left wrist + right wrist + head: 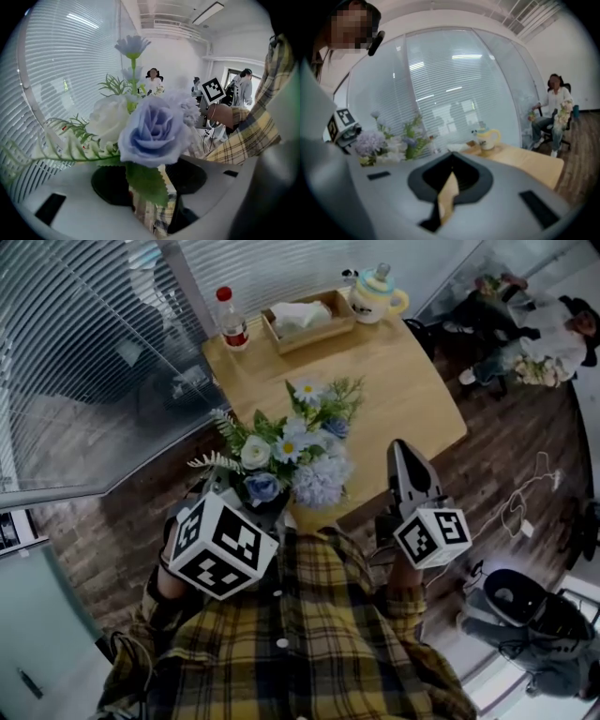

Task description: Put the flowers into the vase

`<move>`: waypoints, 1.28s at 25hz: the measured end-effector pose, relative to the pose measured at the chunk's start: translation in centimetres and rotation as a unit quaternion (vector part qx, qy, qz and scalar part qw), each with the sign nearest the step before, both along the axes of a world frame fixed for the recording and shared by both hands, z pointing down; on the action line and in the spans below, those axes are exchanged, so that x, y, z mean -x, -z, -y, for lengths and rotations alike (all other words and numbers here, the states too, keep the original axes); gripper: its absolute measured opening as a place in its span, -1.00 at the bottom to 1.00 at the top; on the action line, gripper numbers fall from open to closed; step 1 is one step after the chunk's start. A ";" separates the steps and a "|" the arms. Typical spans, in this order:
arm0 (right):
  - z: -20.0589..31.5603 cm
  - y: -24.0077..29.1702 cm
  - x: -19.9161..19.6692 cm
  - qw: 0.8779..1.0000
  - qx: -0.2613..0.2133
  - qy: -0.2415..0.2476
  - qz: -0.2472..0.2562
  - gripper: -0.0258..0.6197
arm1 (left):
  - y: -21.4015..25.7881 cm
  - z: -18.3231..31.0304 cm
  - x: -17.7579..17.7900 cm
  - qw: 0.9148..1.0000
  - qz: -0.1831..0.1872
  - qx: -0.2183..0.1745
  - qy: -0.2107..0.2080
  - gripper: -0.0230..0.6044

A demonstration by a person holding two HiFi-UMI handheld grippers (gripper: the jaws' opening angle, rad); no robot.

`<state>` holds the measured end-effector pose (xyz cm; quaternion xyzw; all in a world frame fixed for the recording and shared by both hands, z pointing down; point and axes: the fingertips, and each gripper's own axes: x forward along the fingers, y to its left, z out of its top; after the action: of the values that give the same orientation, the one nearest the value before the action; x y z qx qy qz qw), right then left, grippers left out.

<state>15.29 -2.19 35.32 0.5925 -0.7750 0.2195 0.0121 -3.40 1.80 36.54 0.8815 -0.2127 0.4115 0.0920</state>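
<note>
A bunch of artificial flowers (291, 451), white, blue and lilac with green leaves, is held up over the near edge of the wooden table (403, 381). My left gripper (258, 504) is shut on its stems, and the blooms hide the fingertips. In the left gripper view a blue rose (152, 129) fills the middle just beyond the left gripper (150, 190). My right gripper (403, 454) hangs to the right of the bunch, jaws together and holding nothing. From the right gripper (449, 187) the flowers (389, 143) show at the left. A cream and yellow jug (375, 294) stands at the table's far end.
A red-capped bottle (232, 320) and a wooden tray of tissues (305, 320) stand at the table's far side. A glass wall with blinds (84, 352) runs along the left. A seated person (534, 334) is at the far right. Cables and a device (525, 601) lie on the floor.
</note>
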 end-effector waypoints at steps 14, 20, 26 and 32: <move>4.8 -1.9 -1.2 1.000 0.011 0.025 -0.002 -0.88 | -2.0 4.1 1.8 0.995 -0.044 0.080 0.045 -0.26; 5.3 -1.6 -1.0 0.999 0.007 0.032 -0.007 -0.88 | -2.4 4.3 4.1 0.992 -0.050 0.101 0.058 -0.26; 5.6 -1.1 -0.4 0.999 0.002 0.042 -0.009 -0.88 | -1.9 5.8 7.0 0.986 -0.069 0.101 0.113 -0.27; 6.0 -0.2 0.3 0.999 -0.008 0.051 -0.011 -0.88 | 0.2 8.6 8.3 0.980 -0.103 0.050 0.165 -0.72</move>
<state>14.97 -8.17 35.48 0.5545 -0.8059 0.2055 0.0274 -11.68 -6.80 36.30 0.8661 -0.3239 0.3081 0.2237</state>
